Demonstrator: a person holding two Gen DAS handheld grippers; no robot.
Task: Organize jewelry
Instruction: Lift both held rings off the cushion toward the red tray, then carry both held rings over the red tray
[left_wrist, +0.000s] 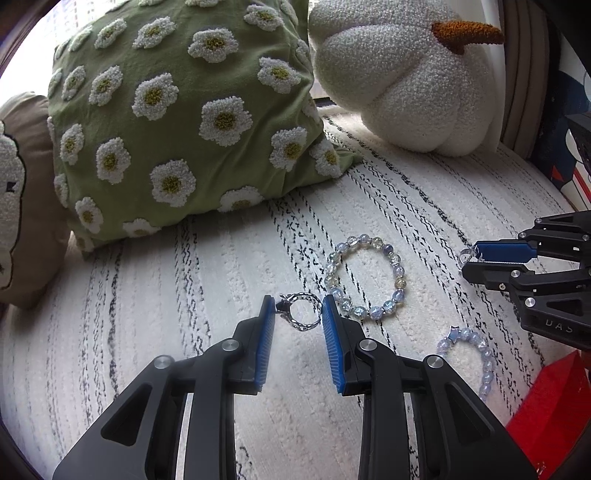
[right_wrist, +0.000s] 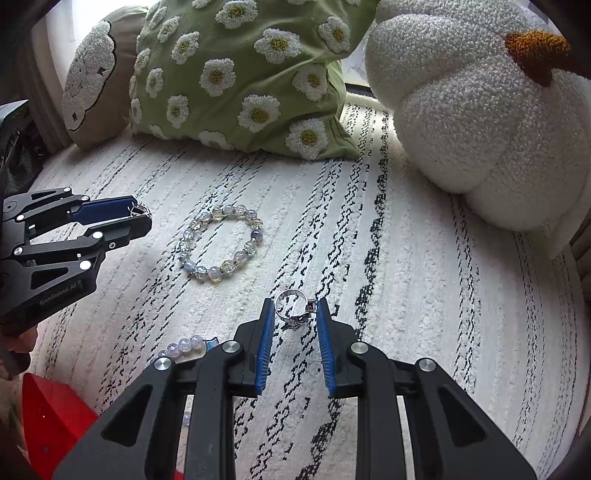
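Observation:
My left gripper (left_wrist: 298, 312) is shut on a twisted silver ring (left_wrist: 301, 311) held between its blue pads. It also shows in the right wrist view (right_wrist: 142, 218) at the left. My right gripper (right_wrist: 295, 314) is shut on a plain silver ring with a small charm (right_wrist: 293, 308); it shows in the left wrist view (left_wrist: 466, 260) at the right. A large bracelet of clear and blue beads (left_wrist: 365, 282) (right_wrist: 221, 243) lies on the white striped fabric between the grippers. A smaller pale blue bead bracelet with a star (left_wrist: 469, 350) (right_wrist: 186, 345) lies nearer.
A green daisy cushion (left_wrist: 184, 122) (right_wrist: 243, 74), a white pumpkin cushion (left_wrist: 406, 81) (right_wrist: 480, 122) and a beige cushion (right_wrist: 96, 77) stand at the back. A red box (left_wrist: 550, 410) (right_wrist: 51, 413) sits at the near edge.

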